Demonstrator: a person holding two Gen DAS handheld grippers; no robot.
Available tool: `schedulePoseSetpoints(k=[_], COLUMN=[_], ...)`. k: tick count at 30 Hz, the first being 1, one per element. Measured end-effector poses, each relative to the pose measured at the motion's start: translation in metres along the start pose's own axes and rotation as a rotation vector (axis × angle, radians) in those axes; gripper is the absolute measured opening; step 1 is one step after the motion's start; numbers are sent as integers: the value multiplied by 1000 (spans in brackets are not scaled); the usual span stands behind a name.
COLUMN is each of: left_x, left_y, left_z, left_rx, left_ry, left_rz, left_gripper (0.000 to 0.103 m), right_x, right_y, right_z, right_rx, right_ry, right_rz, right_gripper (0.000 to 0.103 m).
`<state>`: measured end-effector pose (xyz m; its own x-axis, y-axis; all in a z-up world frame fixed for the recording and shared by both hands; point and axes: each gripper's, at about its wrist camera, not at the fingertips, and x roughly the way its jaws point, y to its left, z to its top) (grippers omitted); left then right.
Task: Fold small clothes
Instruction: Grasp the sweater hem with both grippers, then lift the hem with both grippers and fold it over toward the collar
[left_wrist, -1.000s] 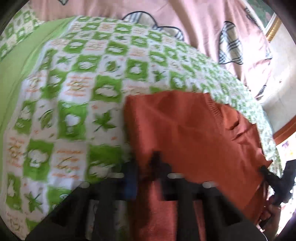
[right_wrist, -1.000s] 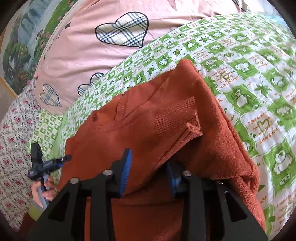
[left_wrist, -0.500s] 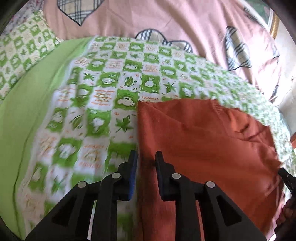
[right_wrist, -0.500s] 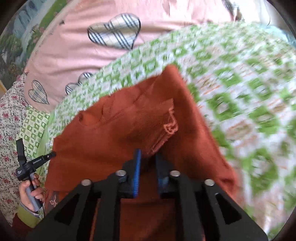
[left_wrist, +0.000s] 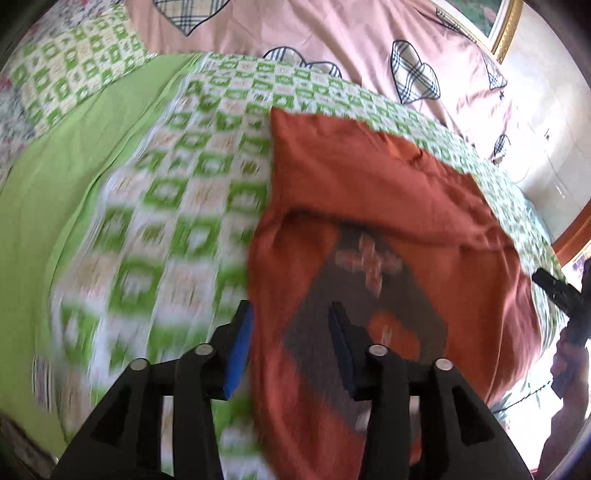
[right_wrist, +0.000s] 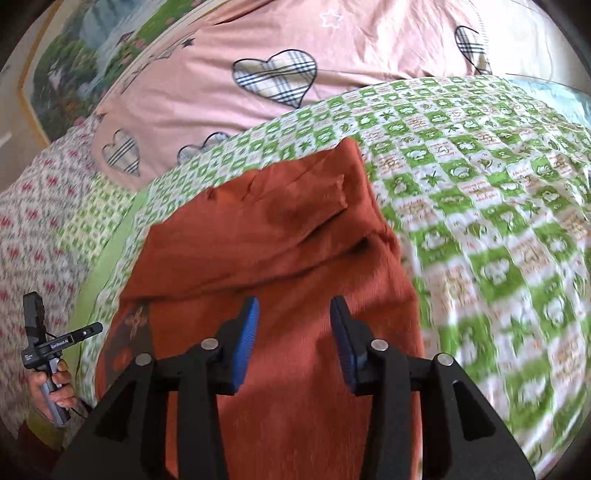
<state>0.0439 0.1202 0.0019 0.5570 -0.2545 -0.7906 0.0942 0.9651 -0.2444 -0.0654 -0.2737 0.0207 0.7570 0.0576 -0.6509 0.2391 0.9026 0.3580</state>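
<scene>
A small rust-orange knit sweater (left_wrist: 376, 206) lies on a green-and-white checked bedspread (left_wrist: 177, 206), its near part folded over so a grey patterned panel (left_wrist: 354, 280) shows. My left gripper (left_wrist: 290, 332) is open and empty over the sweater's near left edge. In the right wrist view the sweater (right_wrist: 280, 236) has a sleeve folded across its body. My right gripper (right_wrist: 293, 332) is open and empty just above the sweater's near part. The left gripper and the hand that holds it (right_wrist: 48, 347) show at the far left.
A pink duvet with plaid hearts (right_wrist: 273, 77) lies at the back of the bed. A plain green sheet (left_wrist: 62, 177) and a checked pillow (left_wrist: 74, 70) lie to the left. A floral cover (right_wrist: 33, 229) lies at the bed's left side.
Both grippers went from shut on the sweater's fabric to open and let it go. The folded part now lies on the sweater. Both grippers have drawn back a little.
</scene>
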Motion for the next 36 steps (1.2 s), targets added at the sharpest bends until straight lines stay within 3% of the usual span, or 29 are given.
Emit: schedulePoseSetpoints(k=[4,9,12,17,23,26,29,35,36], left_x=[-18,-22,-22,-25,-22,-14,0,3,3], left_y=[15,19,8,3,-7,-17,-15,-11,-10], left_z=[-48,-91,-105,-115,-127,-138,-142,-140,-140], left_rx=[-42,-100,-96,-5,49,83,53,56,66], left_ry=[46,80,79,111,215,259,310,314,310], left_rz=[-32,-90,-49,42,-41,-36,-41,-61,-58], left_gripper=[50,50,47,28,26,27,27,25,15], right_x=[-13,-32,-44,-68,-71,-70,-62,-24,-18], right_y=[-9,-28,-41,-50,-52,-55,-55,-52,-51], right_z=[-19,-39,-45,-60,-86,-102,-115,-126,-129], right_rx=[12,6,36,38,-12,-48,-101,-134,-144], right_ry=[34,60,63,54,126,193,262,335,353], right_rz=[76,53,37,26,32,27,4,24,19], right_gripper=[44,44,44,45,50,54,60,59,45])
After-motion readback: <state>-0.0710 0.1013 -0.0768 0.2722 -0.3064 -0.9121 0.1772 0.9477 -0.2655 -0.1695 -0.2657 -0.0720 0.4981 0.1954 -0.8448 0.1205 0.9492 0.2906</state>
